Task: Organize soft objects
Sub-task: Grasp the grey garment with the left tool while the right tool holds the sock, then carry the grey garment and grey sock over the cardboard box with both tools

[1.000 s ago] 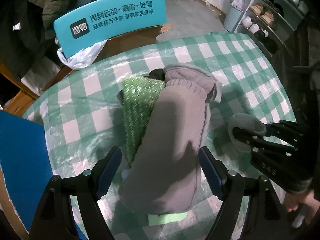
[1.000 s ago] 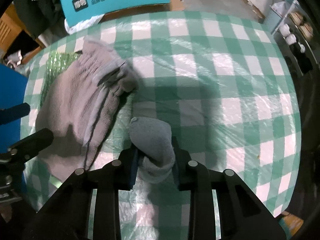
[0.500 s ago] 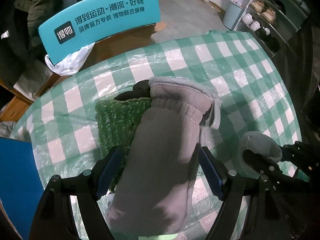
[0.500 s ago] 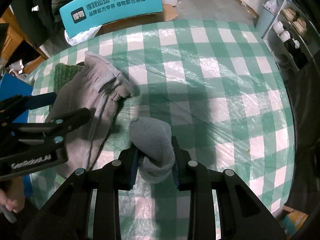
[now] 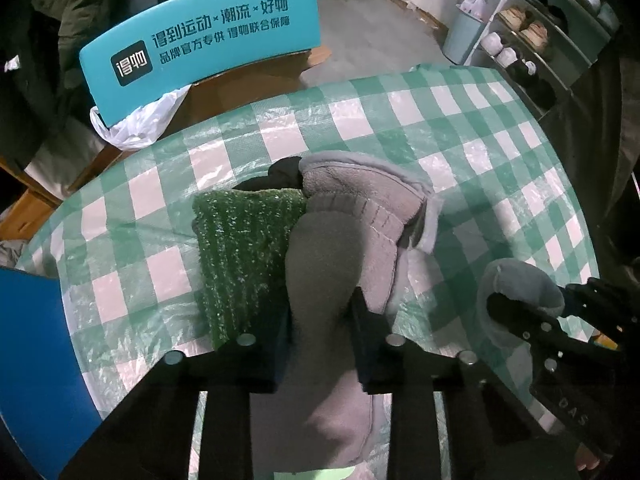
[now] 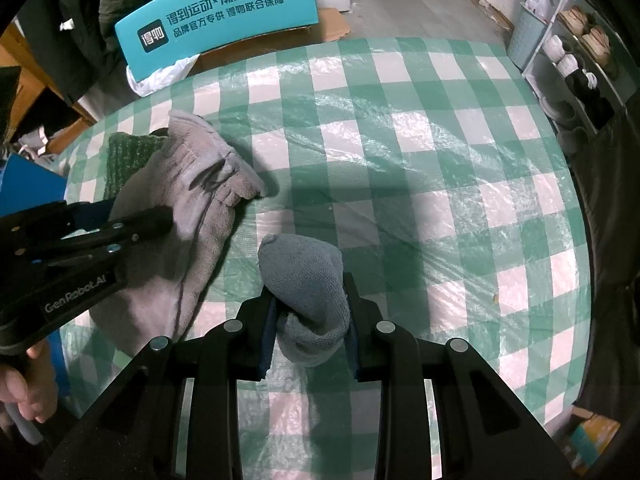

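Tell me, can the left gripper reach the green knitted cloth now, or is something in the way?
Probably not directly: the left gripper is closing on the grey fleece mitten, which partly covers the green knitted cloth.

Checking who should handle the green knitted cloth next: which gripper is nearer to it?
Left. The left gripper, closing on the grey fleece glove, sits right beside the green knitted cloth. The right gripper, holding a blue-grey sock, is farther off, beyond the glove.
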A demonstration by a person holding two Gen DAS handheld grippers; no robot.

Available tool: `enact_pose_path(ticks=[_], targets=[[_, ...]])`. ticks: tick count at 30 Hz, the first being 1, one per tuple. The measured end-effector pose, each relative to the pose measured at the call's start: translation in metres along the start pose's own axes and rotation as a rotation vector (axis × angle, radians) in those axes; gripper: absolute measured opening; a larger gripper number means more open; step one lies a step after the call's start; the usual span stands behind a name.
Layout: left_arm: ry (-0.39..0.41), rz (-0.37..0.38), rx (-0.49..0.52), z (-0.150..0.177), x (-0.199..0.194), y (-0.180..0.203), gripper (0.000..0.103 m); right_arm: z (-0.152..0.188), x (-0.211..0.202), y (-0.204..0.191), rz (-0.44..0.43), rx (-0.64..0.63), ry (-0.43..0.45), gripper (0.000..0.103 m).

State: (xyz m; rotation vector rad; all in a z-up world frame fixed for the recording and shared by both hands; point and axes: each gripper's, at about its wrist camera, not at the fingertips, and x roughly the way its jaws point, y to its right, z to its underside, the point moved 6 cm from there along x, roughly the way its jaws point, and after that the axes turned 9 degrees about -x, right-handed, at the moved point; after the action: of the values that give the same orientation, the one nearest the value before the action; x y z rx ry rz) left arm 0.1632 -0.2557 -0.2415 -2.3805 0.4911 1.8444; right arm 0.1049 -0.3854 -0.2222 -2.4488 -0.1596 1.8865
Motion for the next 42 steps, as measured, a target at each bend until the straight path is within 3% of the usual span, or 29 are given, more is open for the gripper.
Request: enact_pose_path(ticks=[5,20,26,42], targets=[[0.019,0.018,0.010,0.004,-0.013,0.002,0.015,-0.002,-0.004,-0.003,-0.004,-0.003,0.008,0.027],[0.121,0.058,0.038,0.015,-0.074,0.005,0.012,-0.001,-0.039,-0.024,0.004,-0.052,0.081,0.027],[0.171,0.013,0.053,0.017,-0.097,0.001,0.012,0.001,-0.057,-0.037,0.004,-0.086,0.115,0.027],[0.244,-0.024,0.020,0.032,-0.142,-0.031,0.012,0.001,-0.098,-0.064,0.031,-0.167,0.187,0.027]])
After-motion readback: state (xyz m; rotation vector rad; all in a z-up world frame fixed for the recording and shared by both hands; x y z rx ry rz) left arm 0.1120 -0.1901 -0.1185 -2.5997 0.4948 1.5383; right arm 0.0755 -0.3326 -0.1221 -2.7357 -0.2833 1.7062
